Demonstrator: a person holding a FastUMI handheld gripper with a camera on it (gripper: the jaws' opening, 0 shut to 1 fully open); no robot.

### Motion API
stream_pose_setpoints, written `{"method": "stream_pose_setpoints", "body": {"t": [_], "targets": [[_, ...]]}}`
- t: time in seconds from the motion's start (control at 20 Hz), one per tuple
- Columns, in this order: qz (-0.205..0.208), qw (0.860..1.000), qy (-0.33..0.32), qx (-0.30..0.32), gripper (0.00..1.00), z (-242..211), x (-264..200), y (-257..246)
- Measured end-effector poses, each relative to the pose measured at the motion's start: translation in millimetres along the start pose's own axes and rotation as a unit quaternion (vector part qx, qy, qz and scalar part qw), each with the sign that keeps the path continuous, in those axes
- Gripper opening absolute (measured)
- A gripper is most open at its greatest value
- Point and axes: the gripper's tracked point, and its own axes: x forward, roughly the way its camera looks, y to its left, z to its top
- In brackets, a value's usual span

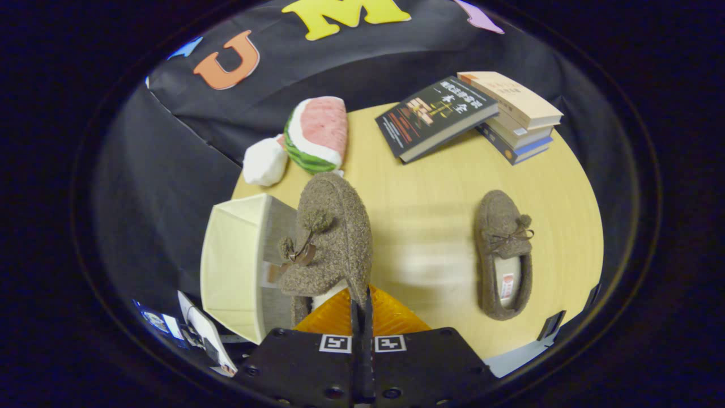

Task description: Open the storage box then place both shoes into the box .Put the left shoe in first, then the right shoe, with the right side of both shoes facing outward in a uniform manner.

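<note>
Item: gripper (362, 306) clenched on heel of first shoe (331, 238), hanging beside open storage box (238, 266) at its nine o'clock; second shoe (503, 255) on table (430, 198) at three o'clock; next, presumably lowering into box.

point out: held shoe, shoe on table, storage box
Held shoe (334, 226): gripper view, its fuzzy upper, ahead of the gripper (362, 300) shut on its heel edge.
Table shoe (501, 226): gripper view, toe by the bow.
Storage box (232, 260): gripper view, pale wall.

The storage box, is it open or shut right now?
Open. The storage box shows its pale inside beside the shoe pinched in the gripper.
</note>
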Motion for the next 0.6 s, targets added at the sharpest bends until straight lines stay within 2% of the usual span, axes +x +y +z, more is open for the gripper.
{"method": "stream_pose_setpoints", "body": {"t": [0.2,0.35,0.6], "targets": [[0.044,0.998,-0.008,-0.032,0.0,1,-13,87],[0.064,0.997,0.011,-0.044,0.0,-19,7,145],[0.033,0.998,0.051,0.001,0.0,-47,69,188]]}}
